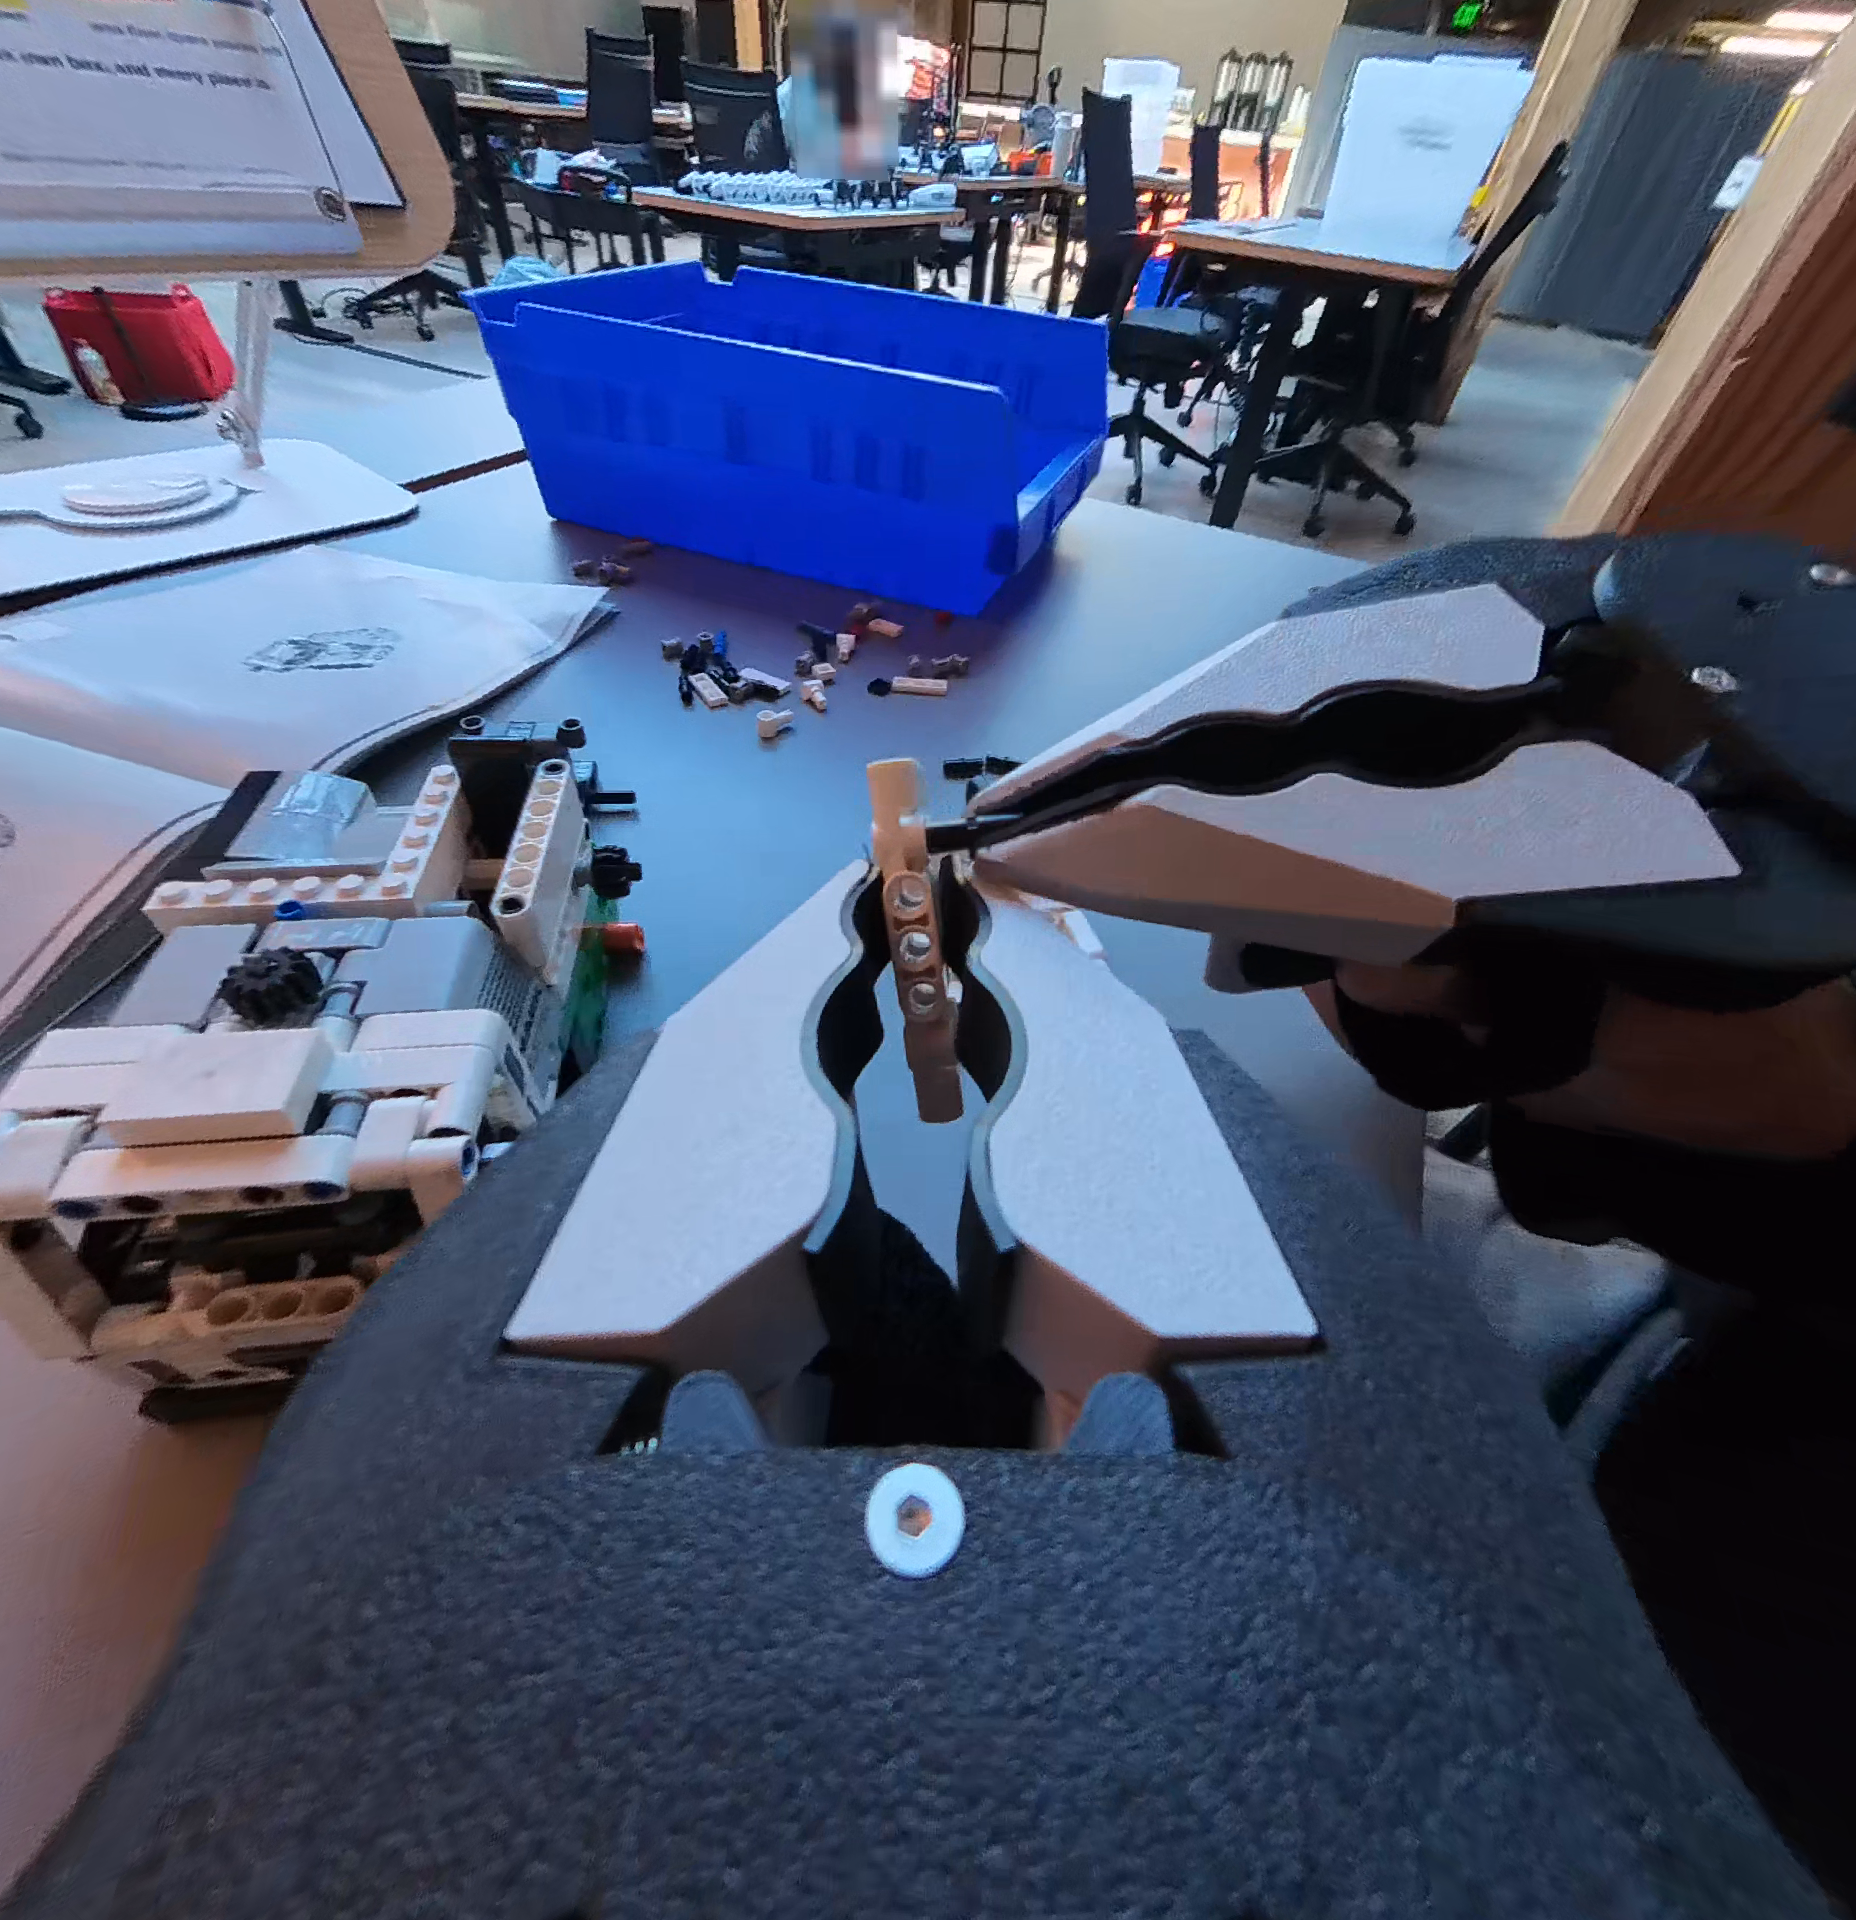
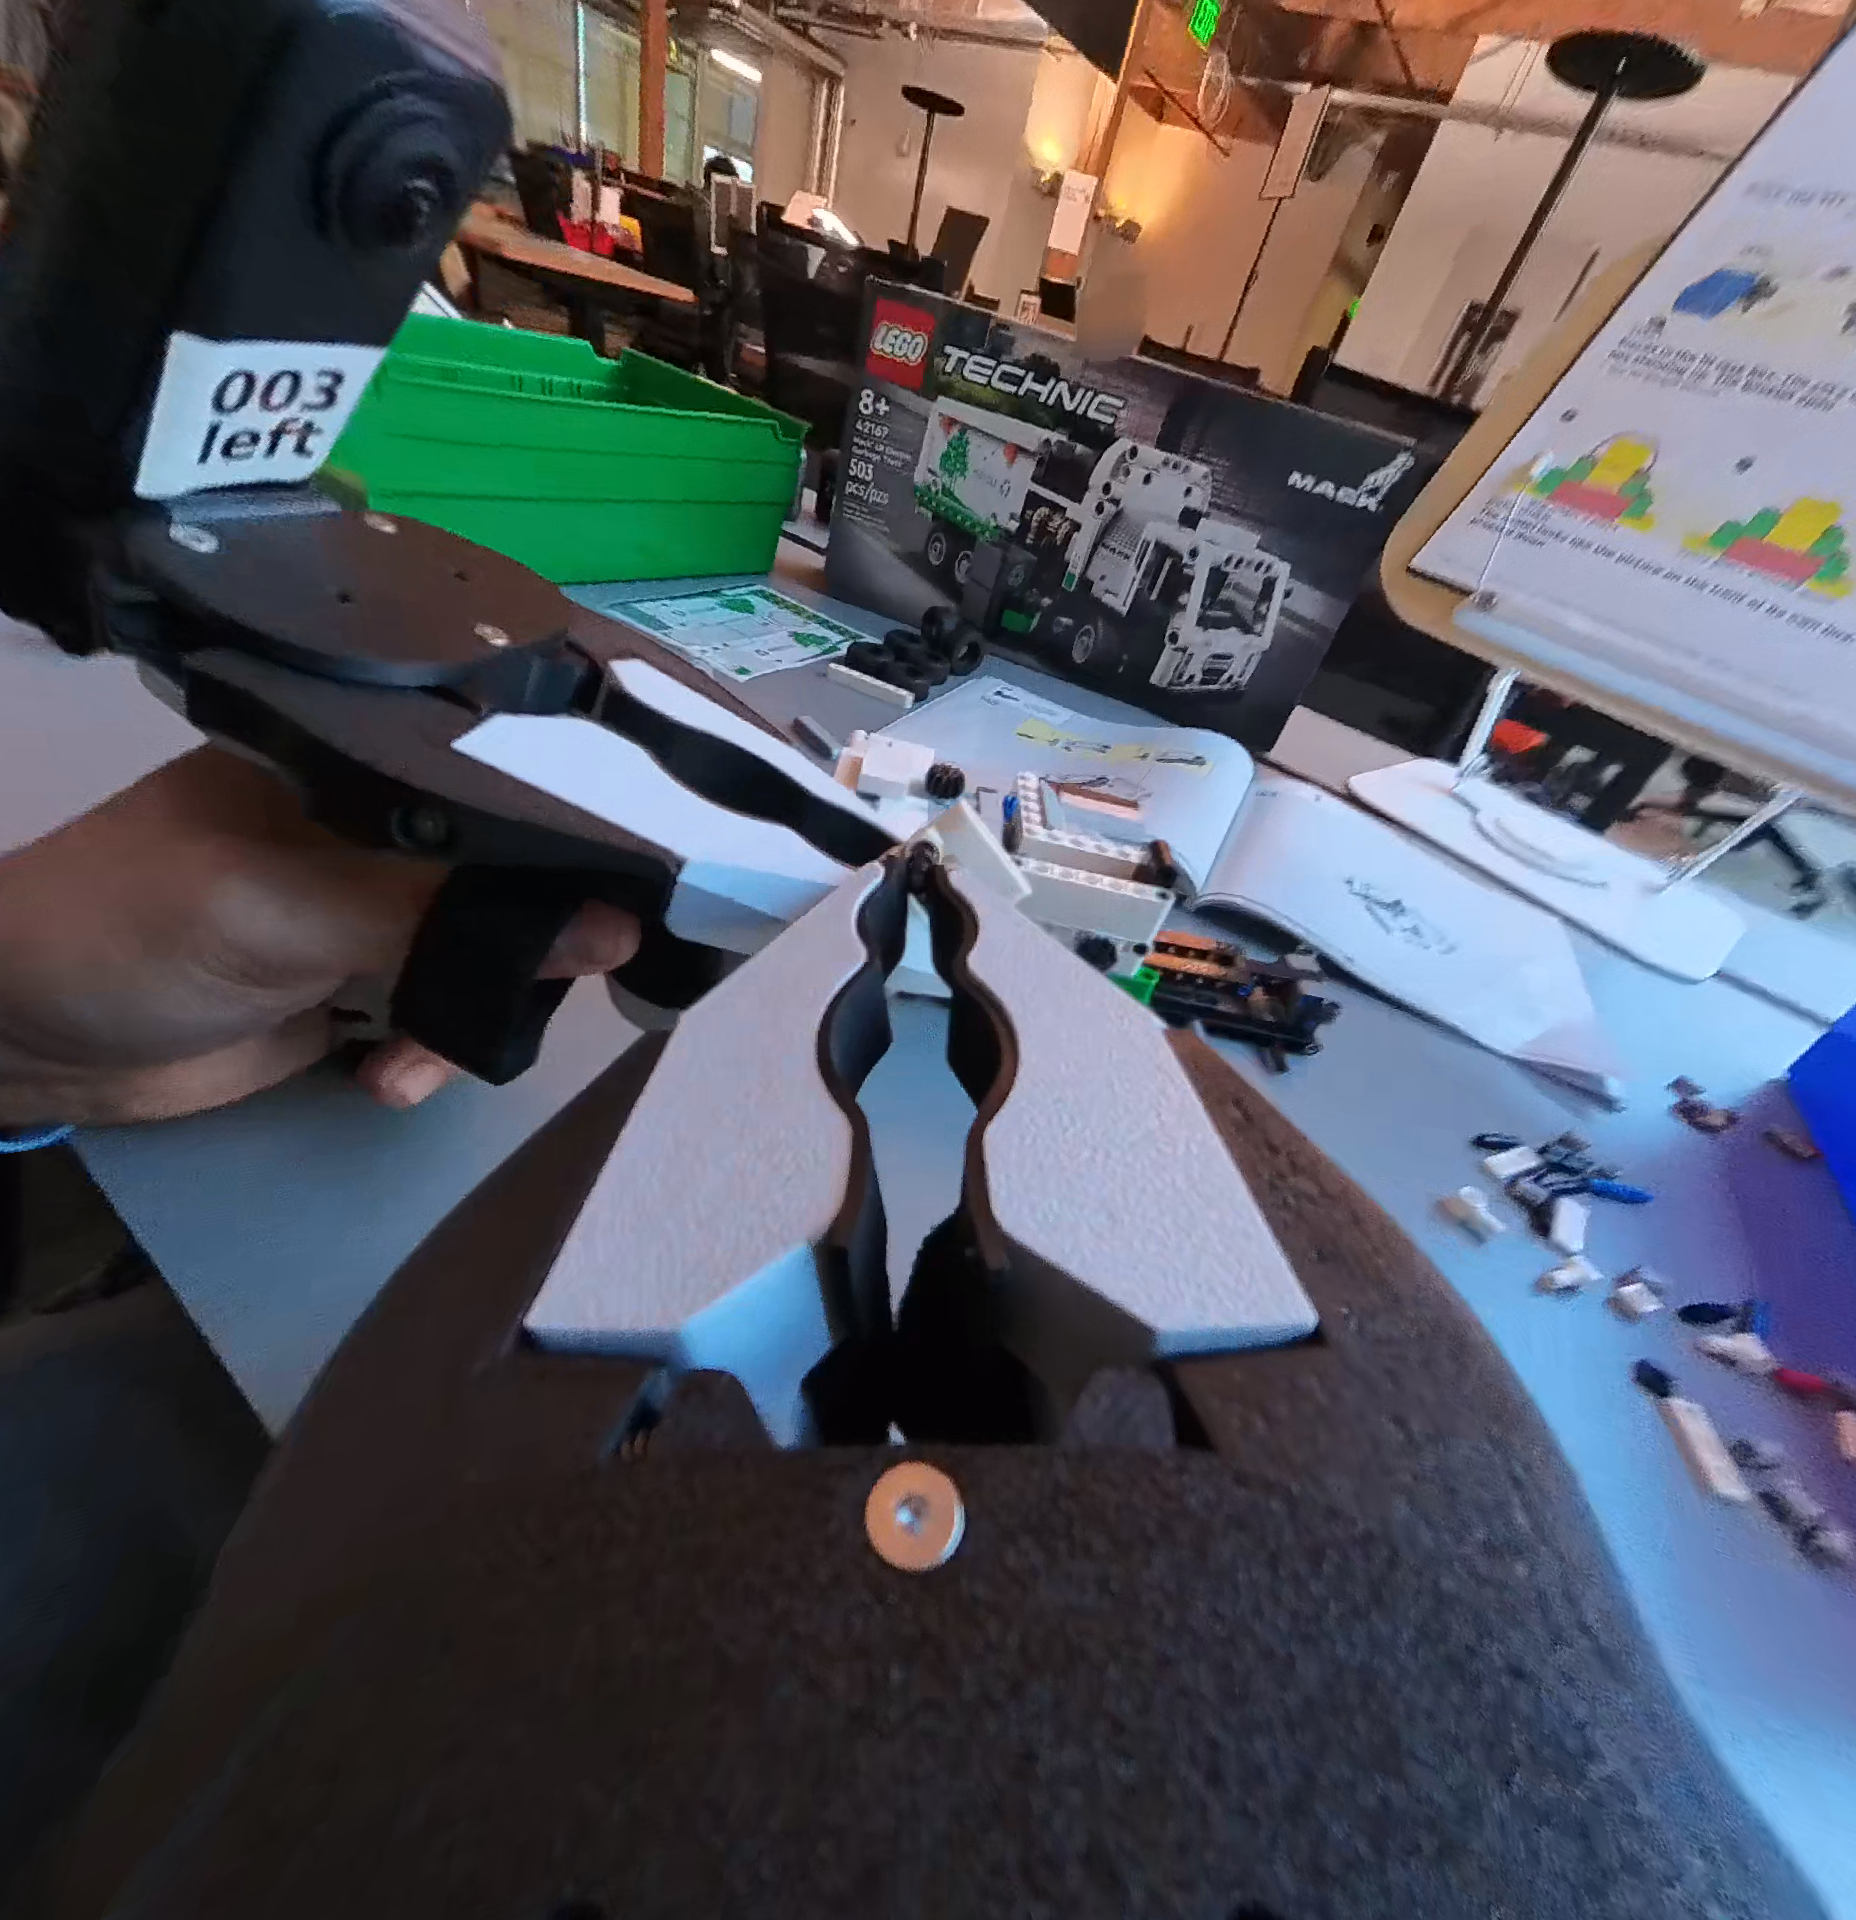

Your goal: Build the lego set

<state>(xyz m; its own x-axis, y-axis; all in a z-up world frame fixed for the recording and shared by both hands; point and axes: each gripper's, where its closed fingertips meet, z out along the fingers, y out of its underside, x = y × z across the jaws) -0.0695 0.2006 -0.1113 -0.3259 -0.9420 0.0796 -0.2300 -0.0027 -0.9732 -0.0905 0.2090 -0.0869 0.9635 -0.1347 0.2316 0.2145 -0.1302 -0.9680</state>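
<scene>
My left gripper (image 1: 908, 883) is shut on a tan Technic beam (image 1: 919, 987) with several holes and holds it upright above the dark table. My right gripper (image 1: 981, 821) comes in from the right, shut on a small black pin (image 1: 950, 831) whose tip touches the beam's upper part. In the right wrist view my right gripper (image 2: 913, 862) pinches the black pin (image 2: 919, 854) at its tips, right against the left gripper (image 2: 851, 847); the beam is hidden there. The partly built white truck (image 1: 280, 1018) sits on the table to the left and also shows in the right wrist view (image 2: 1090, 862).
Loose small pieces (image 1: 799, 665) (image 2: 1630, 1299) lie in front of a blue bin (image 1: 799, 436). An open instruction booklet (image 2: 1319, 852), black tyres (image 2: 913, 649), the set's box (image 2: 1111, 520), a green bin (image 2: 571, 468) and a sheet on a stand (image 2: 1682, 468) stand around. My two grippers' fingertips are within a few centimetres of each other.
</scene>
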